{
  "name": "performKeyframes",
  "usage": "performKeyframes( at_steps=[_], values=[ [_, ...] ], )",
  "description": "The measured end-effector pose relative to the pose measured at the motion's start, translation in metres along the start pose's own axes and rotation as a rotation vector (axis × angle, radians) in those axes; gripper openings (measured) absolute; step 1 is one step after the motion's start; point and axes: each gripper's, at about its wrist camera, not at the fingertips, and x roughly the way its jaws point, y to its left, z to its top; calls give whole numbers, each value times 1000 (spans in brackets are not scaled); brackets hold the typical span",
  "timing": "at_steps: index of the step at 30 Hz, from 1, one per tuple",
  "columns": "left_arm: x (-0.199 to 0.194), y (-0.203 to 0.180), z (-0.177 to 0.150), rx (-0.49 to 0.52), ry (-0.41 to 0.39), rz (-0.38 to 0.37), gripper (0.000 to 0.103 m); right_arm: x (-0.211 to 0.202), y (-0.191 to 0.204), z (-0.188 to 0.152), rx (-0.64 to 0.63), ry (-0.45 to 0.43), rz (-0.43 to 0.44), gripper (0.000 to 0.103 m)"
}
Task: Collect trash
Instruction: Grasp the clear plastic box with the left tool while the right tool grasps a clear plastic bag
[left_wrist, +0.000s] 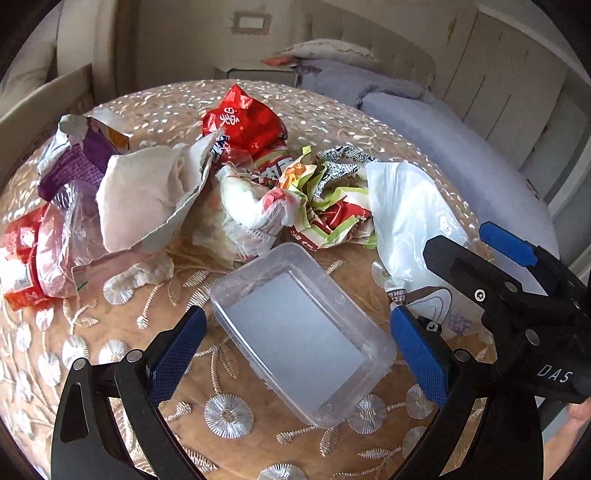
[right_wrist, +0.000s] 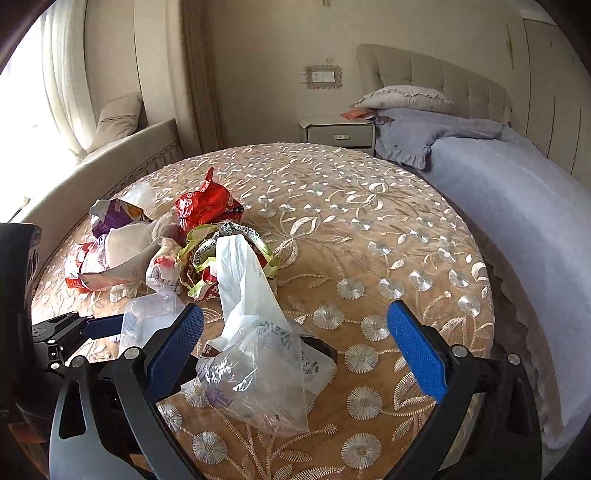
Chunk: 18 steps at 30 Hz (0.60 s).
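I hold the left gripper (left_wrist: 297, 345) with fingers spread around the empty box (left_wrist: 301, 334) and the right gripper (right_wrist: 295, 345) spread over the bag (right_wrist: 258, 369) beside it, the trash (left_wrist: 229, 173) heaped just beyond the box, awaiting collection.

Left gripper (left_wrist: 299, 354) fingers spread wide, right gripper (right_wrist: 295, 347) fingers spread wide
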Motion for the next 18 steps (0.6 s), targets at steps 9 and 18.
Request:
performKeyframes(
  at_steps=[9,18],
  values=[
    [-15,9,-14,96,7,-1,73,16,-1,-14,35,96,69,65],
    [-42,15,-37,140,-14,-28,67,-18,18,-37,-39,59,34,50]
  ],
)
